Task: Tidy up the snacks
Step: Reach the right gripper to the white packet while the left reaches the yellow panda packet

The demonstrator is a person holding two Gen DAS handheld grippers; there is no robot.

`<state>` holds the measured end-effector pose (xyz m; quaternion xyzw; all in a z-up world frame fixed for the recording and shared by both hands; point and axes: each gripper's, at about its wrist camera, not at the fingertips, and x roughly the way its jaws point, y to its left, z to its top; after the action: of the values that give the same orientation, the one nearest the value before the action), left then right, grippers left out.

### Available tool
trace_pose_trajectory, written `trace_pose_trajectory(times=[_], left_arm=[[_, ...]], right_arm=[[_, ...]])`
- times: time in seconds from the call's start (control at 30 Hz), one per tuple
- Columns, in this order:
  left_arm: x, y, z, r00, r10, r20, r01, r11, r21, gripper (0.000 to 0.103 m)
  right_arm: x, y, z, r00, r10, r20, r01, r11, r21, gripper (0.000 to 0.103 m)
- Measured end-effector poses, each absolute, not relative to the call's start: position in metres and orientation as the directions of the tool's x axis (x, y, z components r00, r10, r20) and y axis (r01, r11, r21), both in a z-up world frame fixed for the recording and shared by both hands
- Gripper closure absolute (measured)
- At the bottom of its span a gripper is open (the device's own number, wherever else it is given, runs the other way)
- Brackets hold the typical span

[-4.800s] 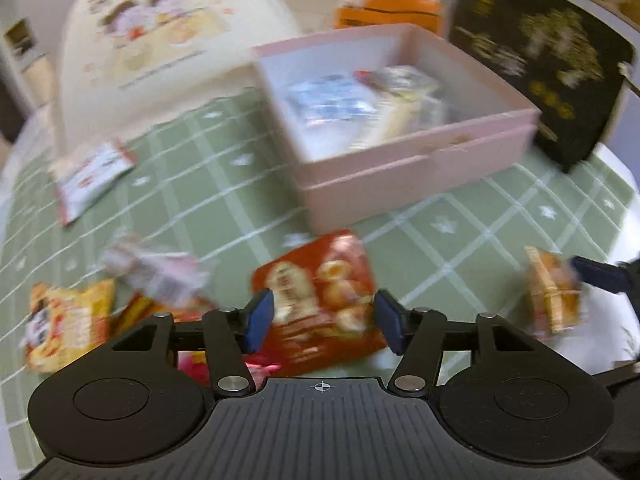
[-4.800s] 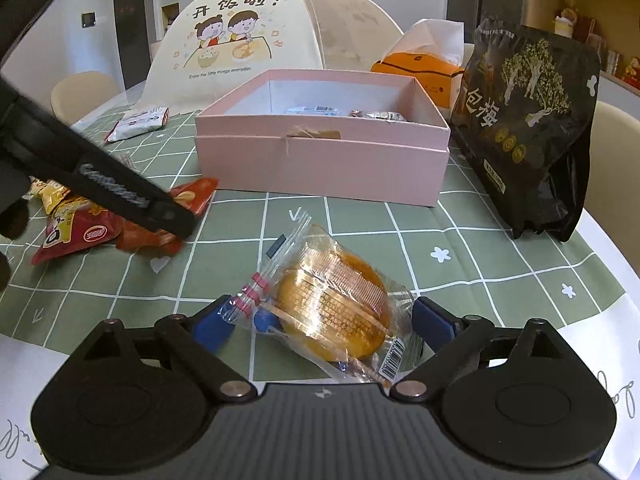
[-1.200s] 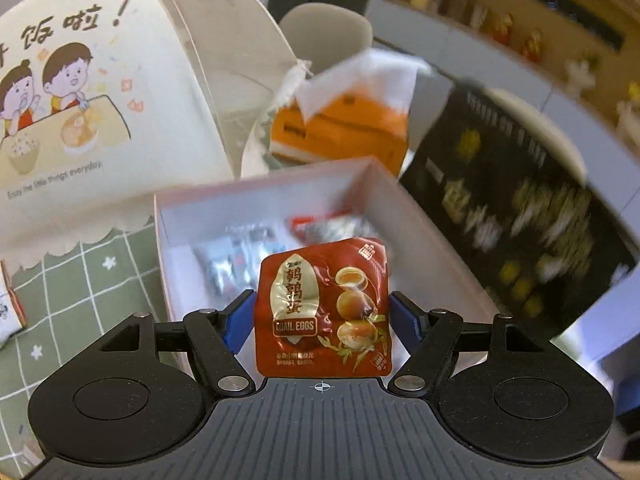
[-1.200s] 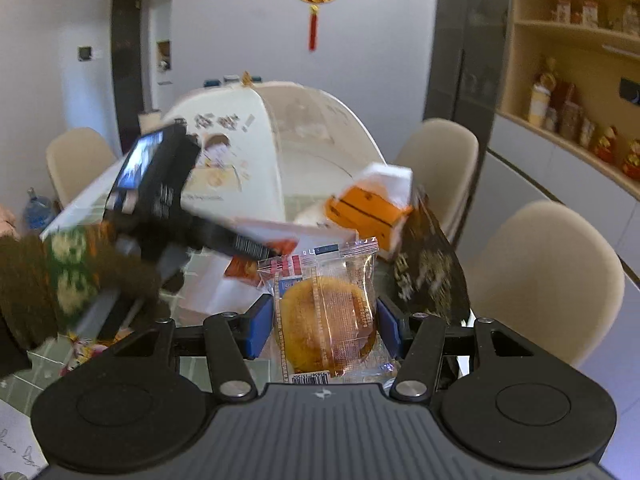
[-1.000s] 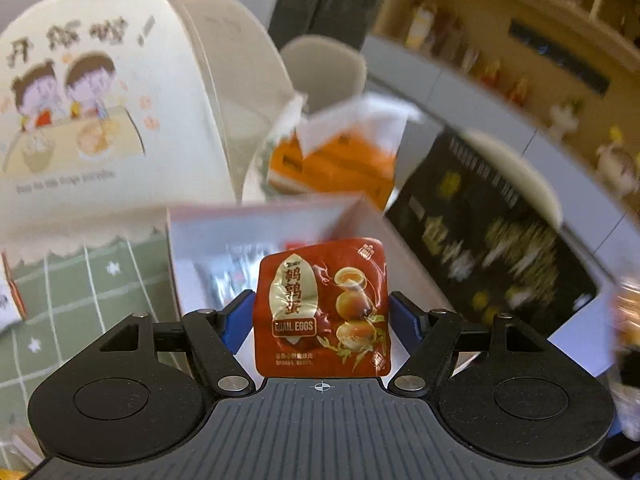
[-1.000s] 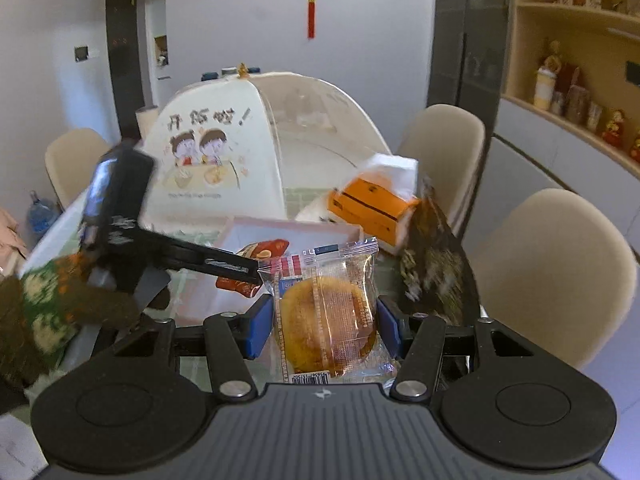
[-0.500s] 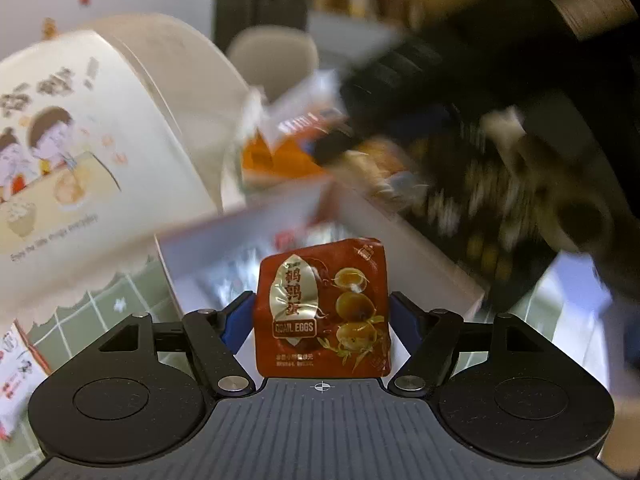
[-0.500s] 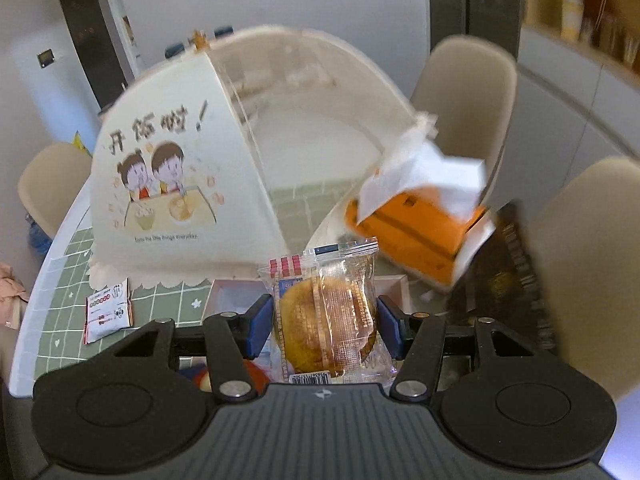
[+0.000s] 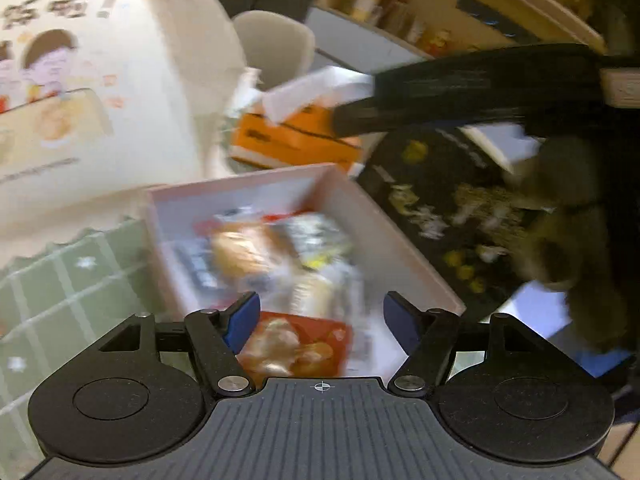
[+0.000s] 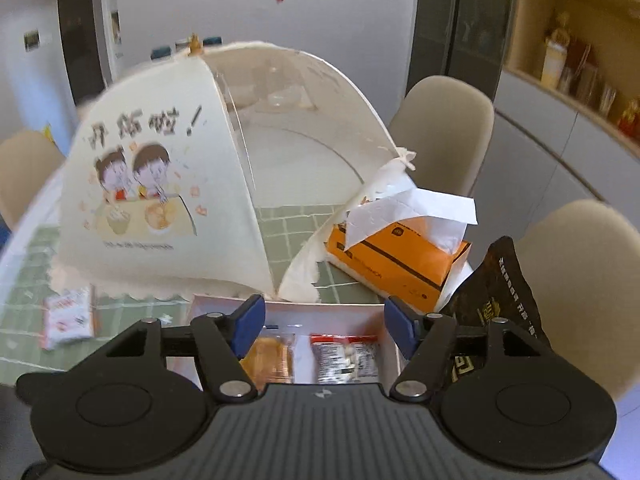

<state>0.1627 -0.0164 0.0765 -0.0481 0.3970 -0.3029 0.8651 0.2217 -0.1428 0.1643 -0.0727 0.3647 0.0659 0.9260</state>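
Note:
My left gripper is open and empty above the near end of the pink box. The red quail egg packet lies in the box just below it, blurred. The clear-wrapped round cake lies in the box among several other packets. My right gripper is open and empty above the same pink box. The cake and a silver packet lie in the box below it. The right gripper's arm crosses the top right of the left wrist view.
A cream food cover stands behind the box. An orange tissue box and a black snack bag stand to its right. A white and red packet lies on the green checked cloth at left. Beige chairs ring the table.
Both grippers have opened. The quail egg packet has dropped from the left gripper into the box, and the cake has dropped from the right gripper into it.

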Motion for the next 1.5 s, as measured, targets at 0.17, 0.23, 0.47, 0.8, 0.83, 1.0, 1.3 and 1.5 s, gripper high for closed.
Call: trace_pose_trajectory(times=[0.17, 0.23, 0.47, 0.8, 0.83, 1.0, 1.3, 1.5], left_arm=[[0.149, -0.019, 0.089, 0.664, -0.461, -0.588, 0.484, 0.865, -0.132, 0.031], [0.161, 0.014, 0.091, 0.653, -0.525, -0.546, 0.405, 0.851, -0.335, 0.031], [0.189, 0.159, 0.081, 0.747, -0.151, -0.647, -0.076, 0.948, -0.310, 0.033], [0.130, 0.297, 0.056, 0.684, -0.161, -0.711, -0.218, 0.885, -0.411, 0.034], [0.116, 0.297, 0.051, 0.678, -0.188, -0.710, -0.202, 0.882, -0.426, 0.034], [0.053, 0.299, 0.033, 0.631, -0.266, -0.729, -0.192, 0.857, -0.479, 0.034], [0.011, 0.292, 0.036, 0.615, -0.287, -0.734, -0.151, 0.871, -0.467, 0.034], [0.005, 0.285, 0.053, 0.637, -0.275, -0.720, -0.151, 0.872, -0.466, 0.034]], right_arm=[[0.202, -0.145, 0.176, 0.768, 0.061, -0.638, -0.152, 0.984, -0.089, 0.036], [0.193, -0.153, 0.183, 0.783, 0.065, -0.619, -0.138, 0.988, -0.071, 0.036], [0.181, -0.137, 0.168, 0.716, 0.213, -0.664, -0.244, 0.969, 0.047, 0.036], [0.212, 0.053, 0.094, 0.417, 0.469, -0.779, -0.556, 0.809, 0.189, 0.036], [0.217, 0.068, 0.086, 0.403, 0.472, -0.784, -0.561, 0.804, 0.195, 0.036], [0.245, 0.114, 0.052, 0.364, 0.502, -0.784, -0.545, 0.798, 0.258, 0.036], [0.238, 0.182, 0.037, 0.400, 0.447, -0.800, -0.666, 0.741, 0.081, 0.015], [0.223, 0.181, 0.039, 0.393, 0.440, -0.808, -0.714, 0.699, 0.033, 0.015]])
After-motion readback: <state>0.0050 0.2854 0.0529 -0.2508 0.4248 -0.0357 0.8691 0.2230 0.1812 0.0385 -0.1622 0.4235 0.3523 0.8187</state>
